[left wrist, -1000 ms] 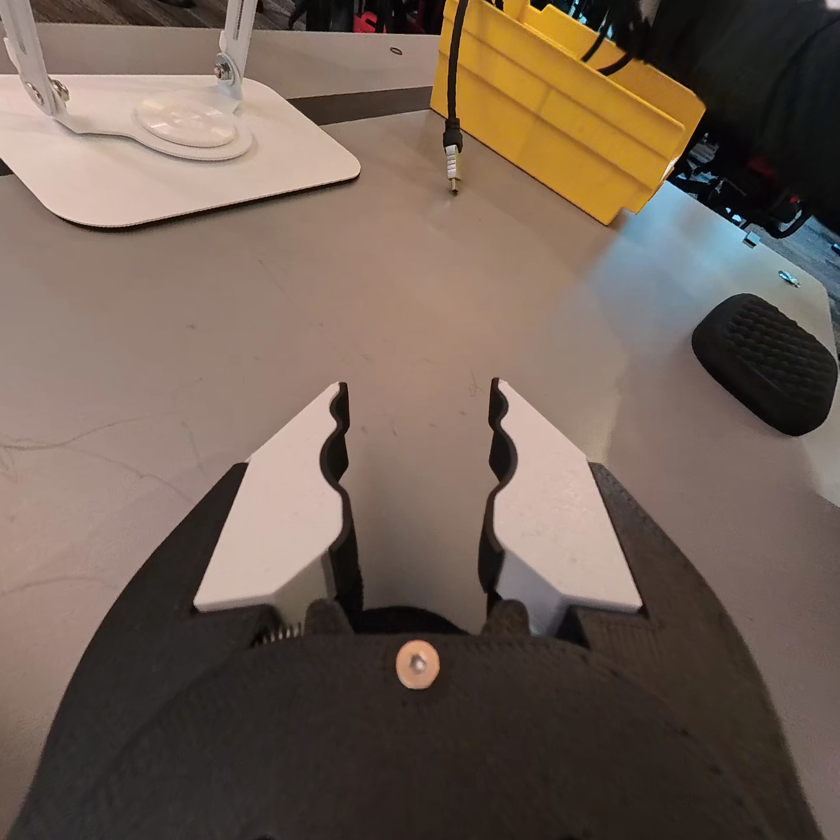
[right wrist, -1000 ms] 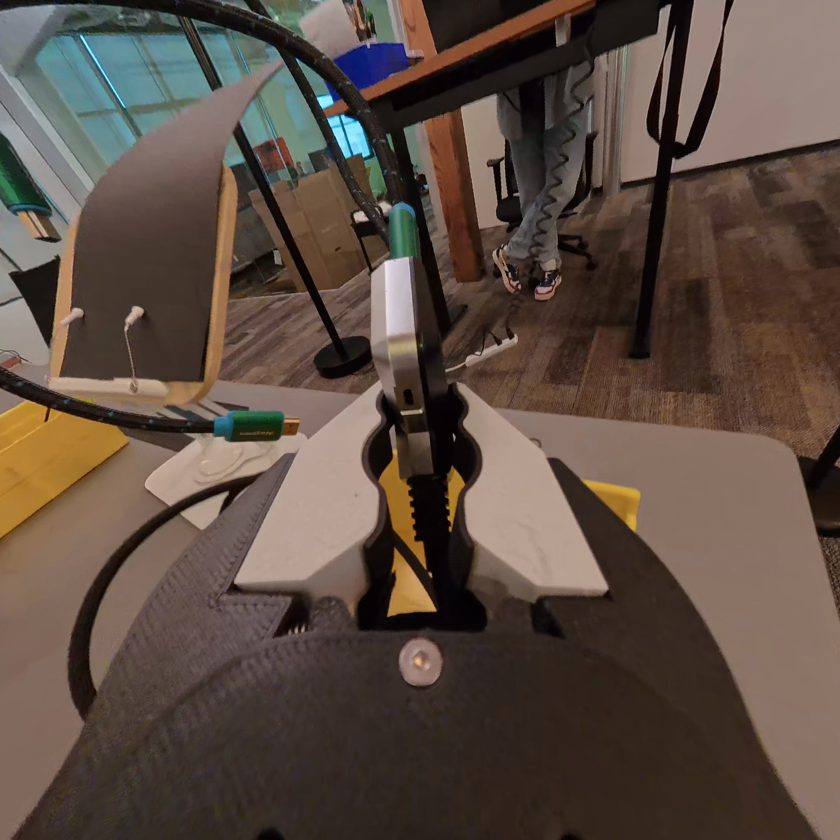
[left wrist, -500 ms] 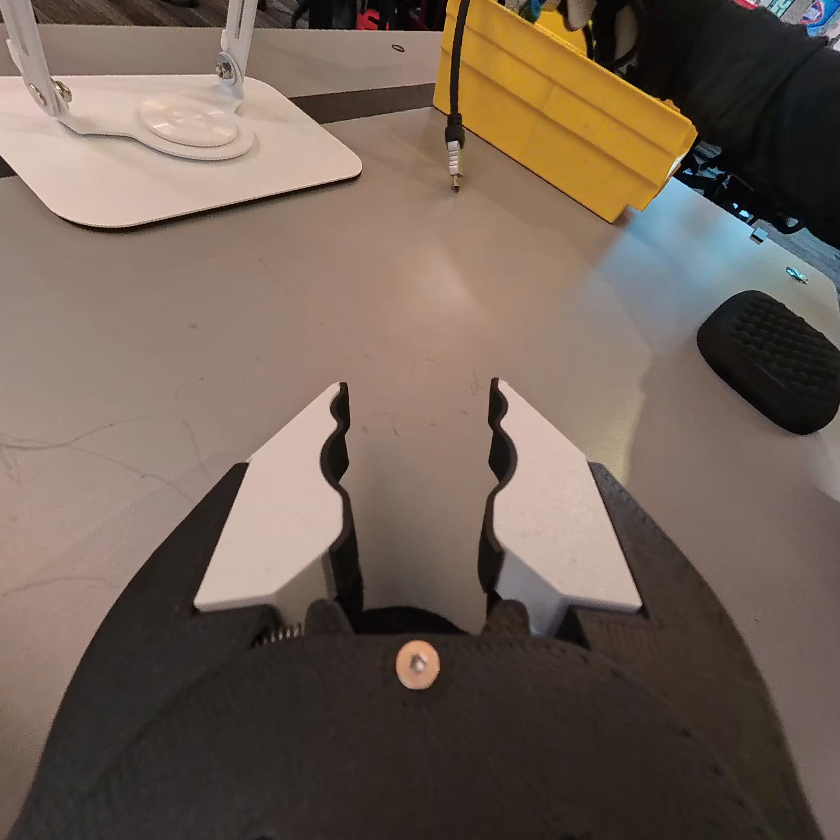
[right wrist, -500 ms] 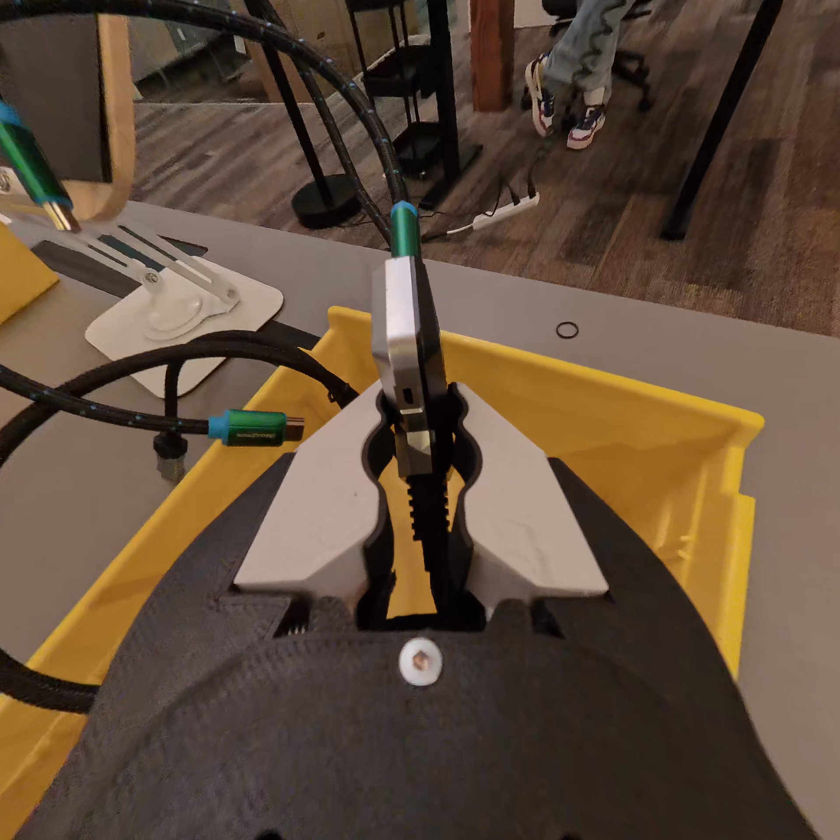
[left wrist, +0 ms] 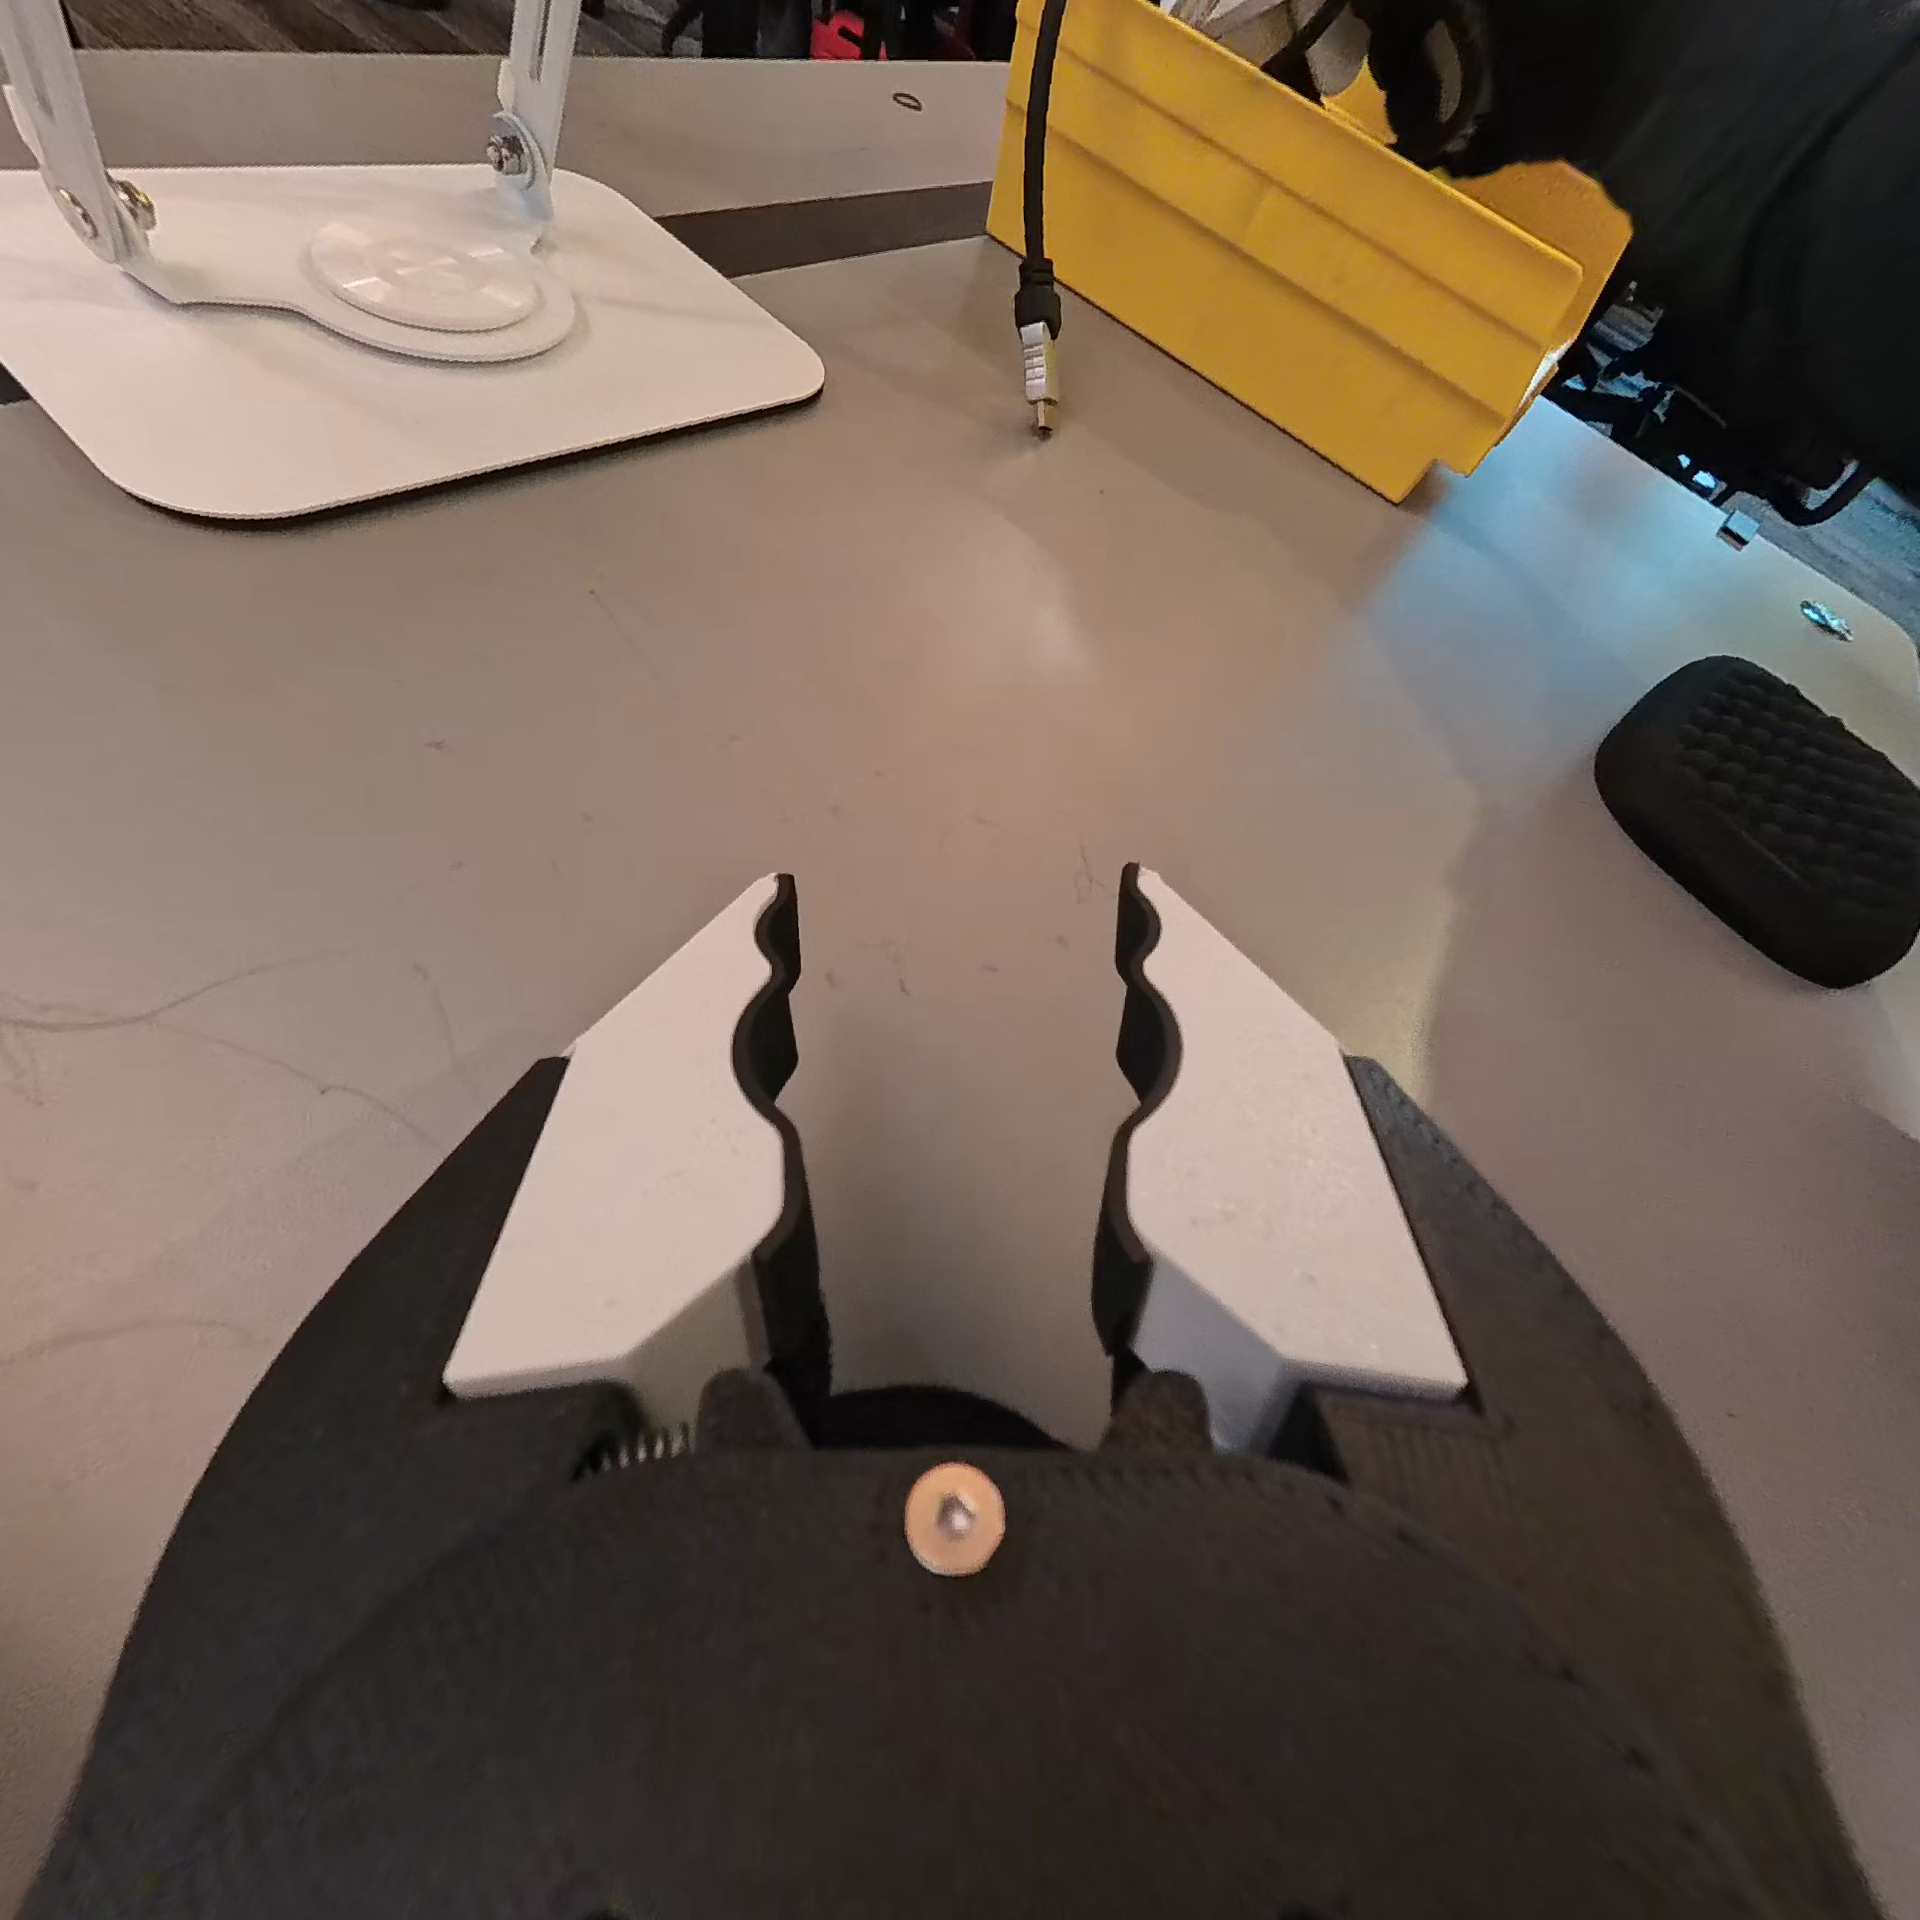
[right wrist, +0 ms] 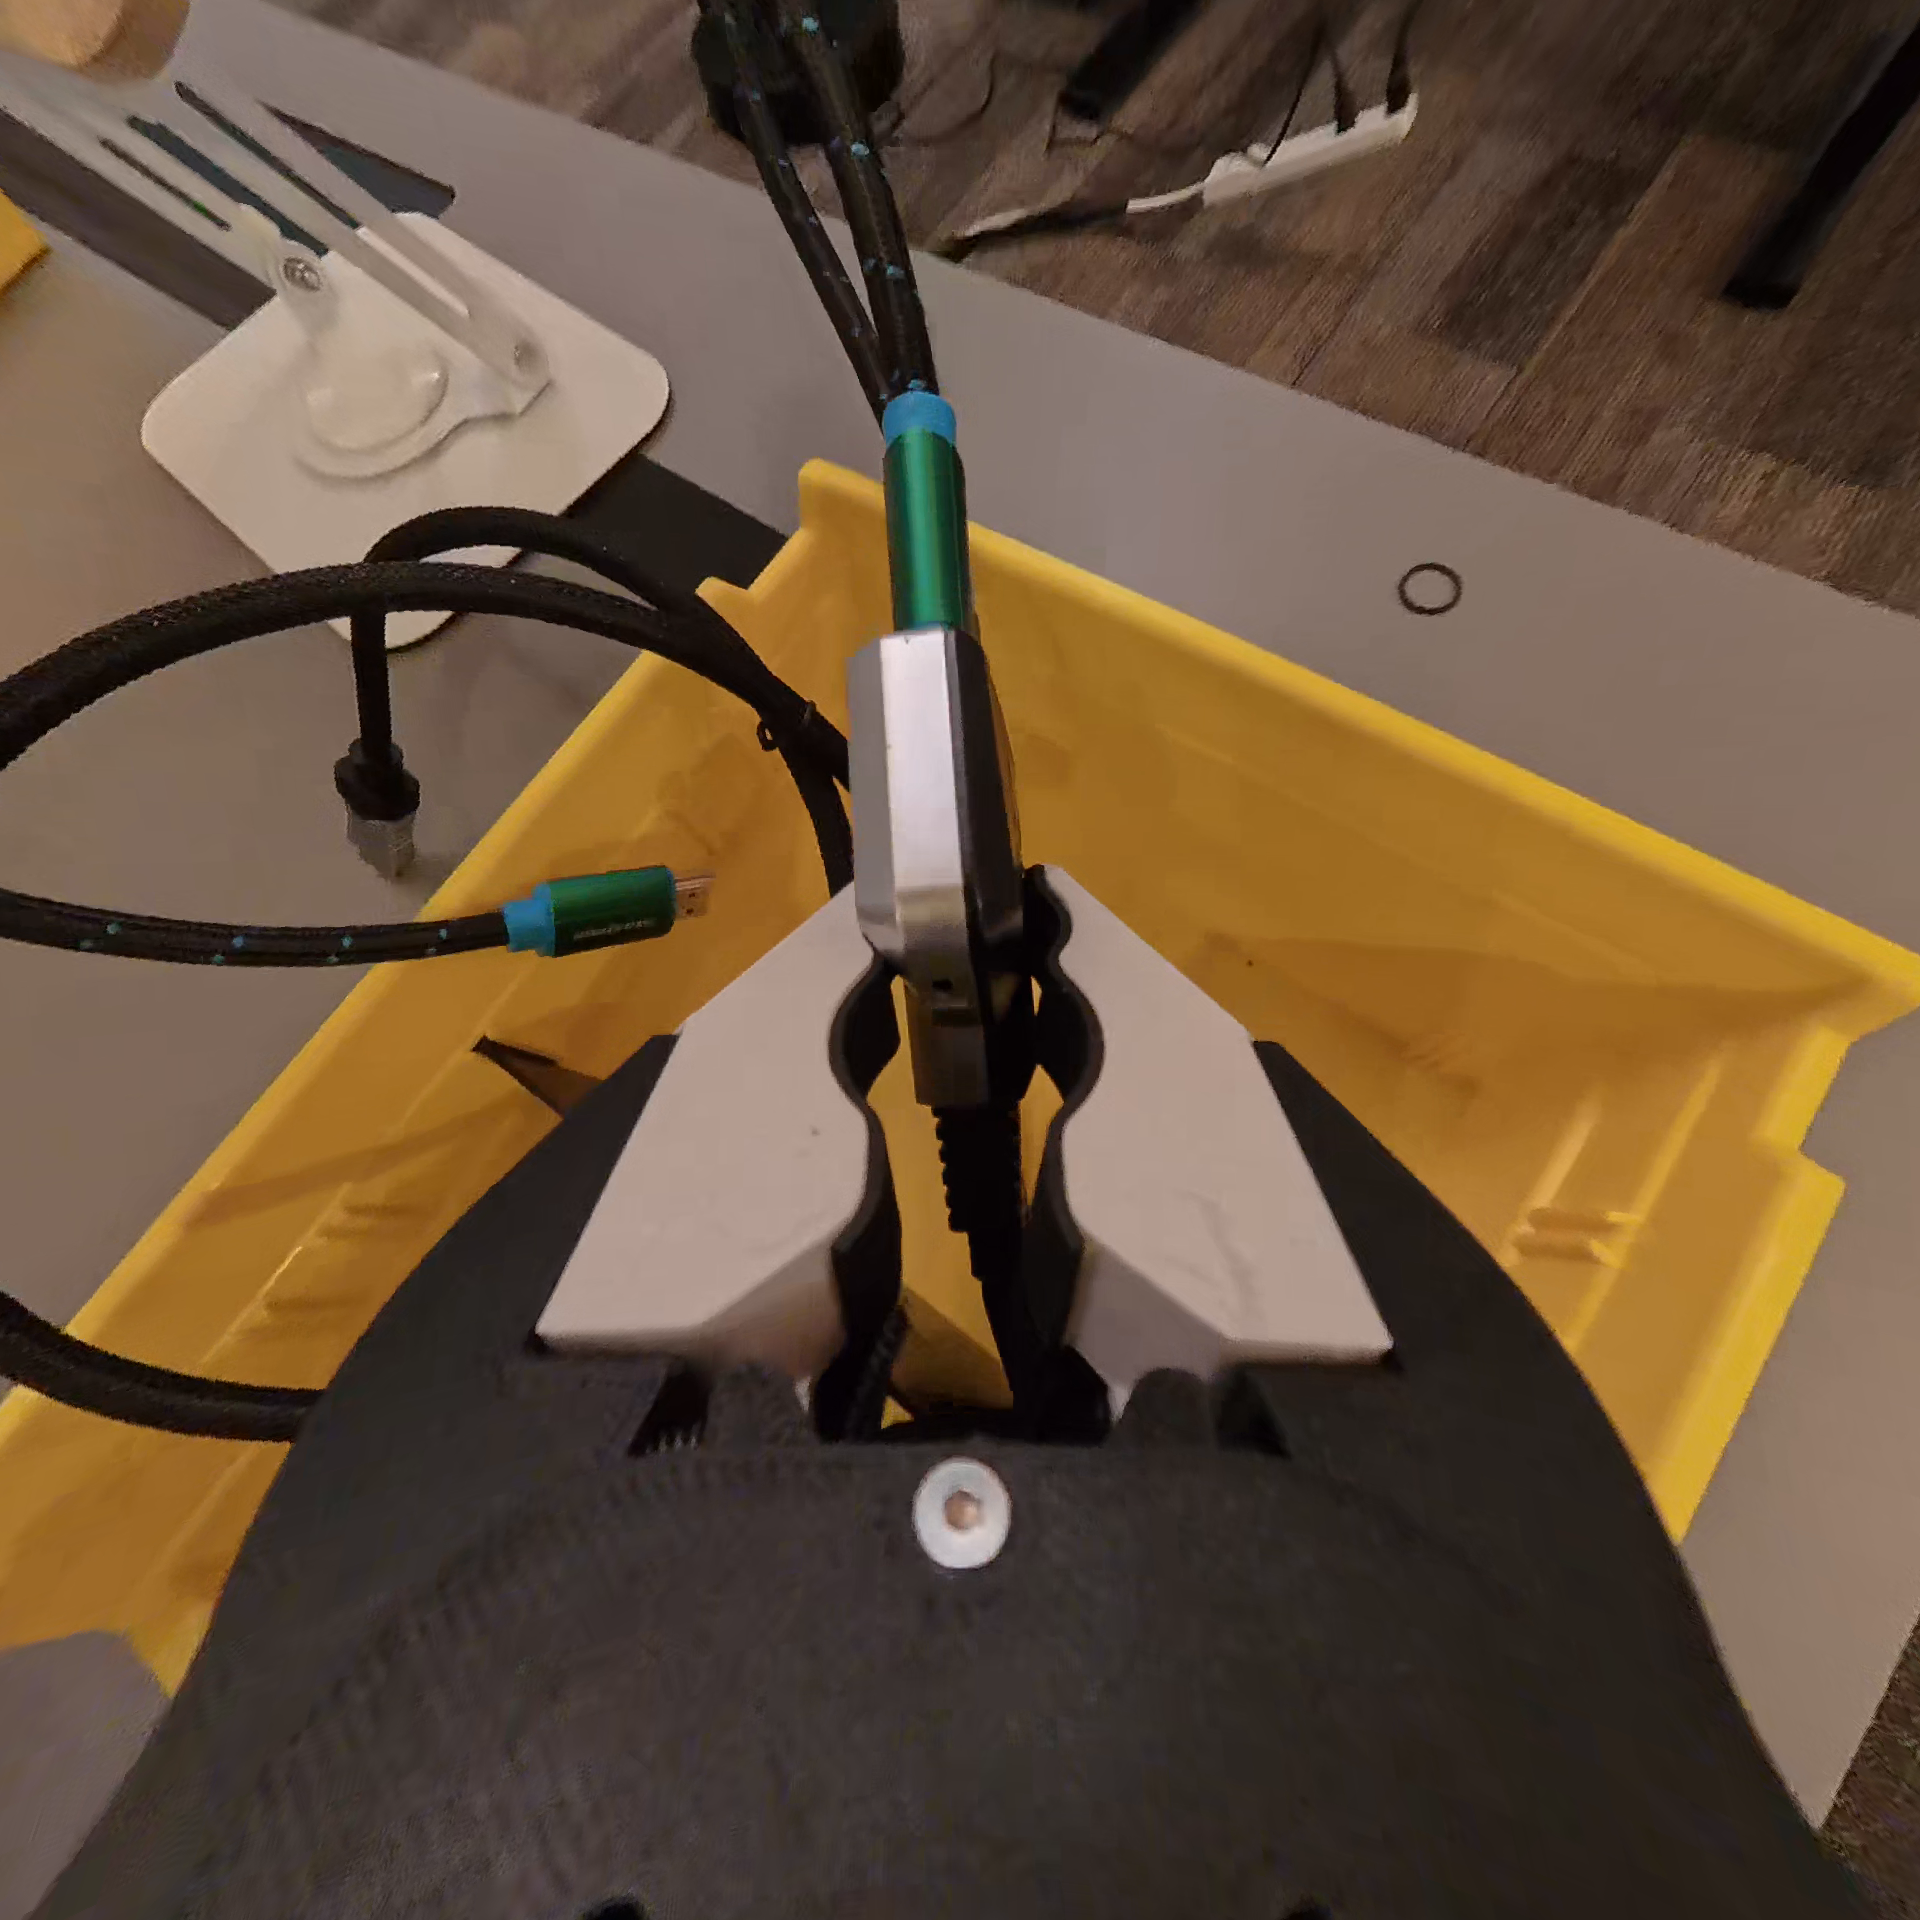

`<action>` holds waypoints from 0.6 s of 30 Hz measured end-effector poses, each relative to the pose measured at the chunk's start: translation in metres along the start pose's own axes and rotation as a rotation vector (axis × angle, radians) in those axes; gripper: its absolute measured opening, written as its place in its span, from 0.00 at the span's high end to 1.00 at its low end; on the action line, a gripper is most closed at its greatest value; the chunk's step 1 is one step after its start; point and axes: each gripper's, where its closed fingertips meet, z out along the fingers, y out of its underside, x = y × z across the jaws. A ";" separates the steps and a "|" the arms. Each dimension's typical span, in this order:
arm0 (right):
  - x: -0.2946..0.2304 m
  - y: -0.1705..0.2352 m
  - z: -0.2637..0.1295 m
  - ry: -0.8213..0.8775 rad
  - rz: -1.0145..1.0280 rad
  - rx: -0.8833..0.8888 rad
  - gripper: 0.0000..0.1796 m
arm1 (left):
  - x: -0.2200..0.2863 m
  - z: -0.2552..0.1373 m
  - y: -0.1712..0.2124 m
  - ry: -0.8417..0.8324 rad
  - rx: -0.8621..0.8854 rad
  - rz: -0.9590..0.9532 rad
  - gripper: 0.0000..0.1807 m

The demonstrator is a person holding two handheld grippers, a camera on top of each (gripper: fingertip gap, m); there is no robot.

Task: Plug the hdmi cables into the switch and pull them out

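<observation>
My right gripper (right wrist: 961, 914) is shut on the silver HDMI switch (right wrist: 920, 821) and holds it upright over the yellow bin (right wrist: 1455, 935). A green HDMI plug (right wrist: 925, 530) sits in the switch's far end, its braided cable running up out of view. A second green HDMI plug (right wrist: 613, 909) hangs free at the left, above the bin's edge. The switch's own black cable ends in a grey plug (right wrist: 379, 821) hanging over the bin's left wall; it also shows in the left wrist view (left wrist: 1039, 353). My left gripper (left wrist: 956, 883) is open and empty over the grey table.
A white stand base (left wrist: 395, 343) stands at the table's back left, also in the right wrist view (right wrist: 405, 405). The yellow bin (left wrist: 1268, 260) is at the back right with a black-sleeved arm (left wrist: 1714, 208) over it. A black textured pad (left wrist: 1766, 821) lies at the right. About 50 cm separates my left fingertips from my right.
My right gripper has tipped down and lowered the switch with its cables over the yellow bin. The left gripper has barely moved.
</observation>
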 end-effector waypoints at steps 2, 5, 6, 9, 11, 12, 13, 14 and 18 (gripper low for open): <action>-0.001 0.002 0.000 -0.034 0.006 -0.034 0.89 | 0.000 0.000 0.000 -0.003 0.001 0.002 0.67; 0.001 0.007 0.000 -0.038 0.006 -0.089 0.88 | 0.000 0.000 0.000 -0.004 0.001 0.003 0.67; 0.001 0.008 0.001 -0.042 0.023 -0.100 0.88 | 0.000 0.000 0.000 -0.004 0.001 0.003 0.67; 0.002 0.011 0.001 -0.053 0.091 -0.124 0.88 | 0.000 0.000 0.000 -0.005 0.001 0.003 0.67; 0.001 0.012 0.002 -0.068 0.123 -0.133 0.88 | 0.000 0.000 0.000 -0.004 0.002 0.005 0.67; 0.001 0.013 0.002 -0.072 0.132 -0.139 0.88 | 0.000 0.000 0.000 -0.003 0.004 0.004 0.67; 0.001 0.014 0.002 -0.073 0.139 -0.150 0.88 | 0.000 0.000 -0.001 -0.002 0.006 0.003 0.67; 0.000 0.016 0.003 -0.078 0.149 -0.168 0.88 | 0.000 0.000 -0.001 -0.001 0.007 0.003 0.67; -0.002 0.027 0.005 -0.075 0.127 -0.268 0.87 | 0.001 -0.001 -0.001 0.002 0.009 0.004 0.67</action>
